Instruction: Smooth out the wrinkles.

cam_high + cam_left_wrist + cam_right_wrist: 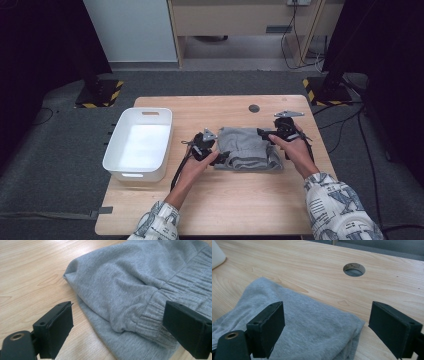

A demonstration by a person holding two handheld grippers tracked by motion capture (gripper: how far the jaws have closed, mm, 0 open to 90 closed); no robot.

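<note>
From the high view, the folded grey garment (248, 149) lies on the tabletop (225, 205) to the right of the white bin (138, 145), well apart from it, with your left tongs (221, 156) at the garment's left edge and your right tongs (263, 132) at its far right corner. No earlier frame bears on motion, so only state is reported: both pairs stand wide open and hold nothing. In the left gripper view, the jaws of the left tongs (117, 326) straddle the near left corner of the garment (140, 290), where the ribbed waistband folds over; the pads are off the cloth. In the right gripper view, the right tongs (327, 331) hover above the stacked layers at the garment's (307, 330) corner, the cable hole (354, 269) in the tabletop well beyond it. The step in hand looks like taking hold of the folded garment at both ends, presumably to carry it toward the bin. To do it well, you should bring each lower jaw under all the layers before closing, or the fold will likely spill open on lifting. Edges and room: bare wood lies all around the garment, and the stretch between the garment and the bin is unobstructed; mind the bin's near wall and your trailing cables.
</note>
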